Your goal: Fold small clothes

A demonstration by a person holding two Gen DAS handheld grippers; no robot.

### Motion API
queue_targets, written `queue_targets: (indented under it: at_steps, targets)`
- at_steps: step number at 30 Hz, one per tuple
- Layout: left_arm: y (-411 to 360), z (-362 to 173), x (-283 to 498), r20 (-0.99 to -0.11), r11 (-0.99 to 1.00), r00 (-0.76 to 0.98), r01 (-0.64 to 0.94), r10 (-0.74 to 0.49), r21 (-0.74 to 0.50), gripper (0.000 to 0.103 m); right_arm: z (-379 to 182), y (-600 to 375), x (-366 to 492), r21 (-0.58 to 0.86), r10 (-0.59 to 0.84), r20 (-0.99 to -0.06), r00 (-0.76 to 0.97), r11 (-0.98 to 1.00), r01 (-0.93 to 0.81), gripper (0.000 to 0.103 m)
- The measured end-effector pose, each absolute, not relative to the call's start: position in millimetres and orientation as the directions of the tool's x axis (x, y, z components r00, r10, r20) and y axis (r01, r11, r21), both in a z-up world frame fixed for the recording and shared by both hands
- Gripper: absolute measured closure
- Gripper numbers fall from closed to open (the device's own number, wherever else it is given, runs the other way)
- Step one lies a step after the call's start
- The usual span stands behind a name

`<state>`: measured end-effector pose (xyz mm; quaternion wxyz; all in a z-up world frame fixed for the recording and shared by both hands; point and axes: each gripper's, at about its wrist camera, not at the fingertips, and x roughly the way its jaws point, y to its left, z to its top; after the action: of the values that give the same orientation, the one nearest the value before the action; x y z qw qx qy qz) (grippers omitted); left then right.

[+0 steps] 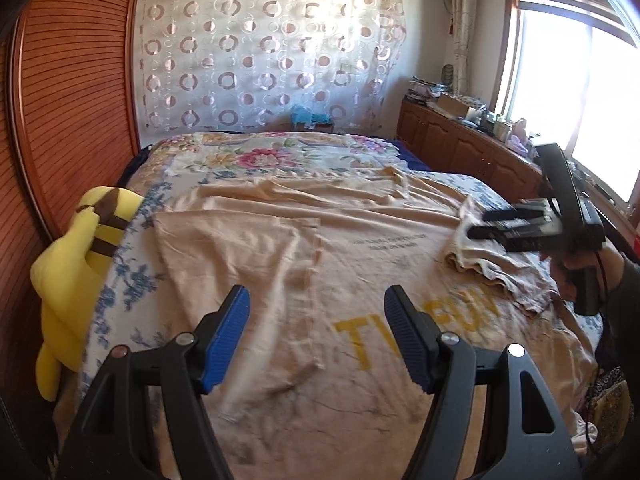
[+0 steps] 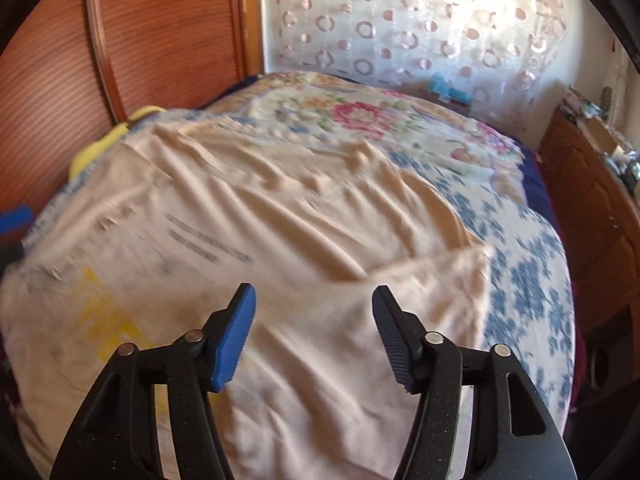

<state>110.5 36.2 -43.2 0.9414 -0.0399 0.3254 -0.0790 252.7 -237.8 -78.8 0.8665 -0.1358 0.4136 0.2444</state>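
A beige T-shirt [image 1: 360,248] with yellow letters and small grey print lies spread on the bed. Its left sleeve is folded inward [image 1: 240,264], and its right side is bunched in a fold [image 1: 492,264]. My left gripper [image 1: 316,336] is open and empty, just above the shirt's lower middle. My right gripper [image 2: 312,332] is open and empty over the shirt's [image 2: 280,220] right part, above a folded-over flap [image 2: 420,292]. It also shows in the left wrist view [image 1: 516,226], right next to the bunched fold, held by a hand.
A floral bedspread [image 1: 256,156] covers the bed. A yellow plush toy [image 1: 76,260] lies at the left edge against the wooden headboard [image 1: 76,92]. A wooden cabinet [image 1: 460,140] with clutter stands along the right under the window. A patterned curtain [image 1: 272,52] hangs behind.
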Motion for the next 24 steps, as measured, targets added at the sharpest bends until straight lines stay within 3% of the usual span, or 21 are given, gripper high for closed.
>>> queue_targets:
  at_steps: [11,24]
  targets:
    - [94.7,-30.1,153.6,-0.630,0.993,0.768,0.085,-0.120,-0.087,0.033,-103.6,-258.2,259.1,-0.016,0.288,-0.792,0.538,0.872,-0.490,0.036]
    - [142.3,-66.4,217.7,-0.721,0.996,0.690,0.011,-0.071,-0.087,0.033,-105.5,-259.7,259.2,-0.008,0.287,-0.793,0.537,0.877,-0.480,0.027]
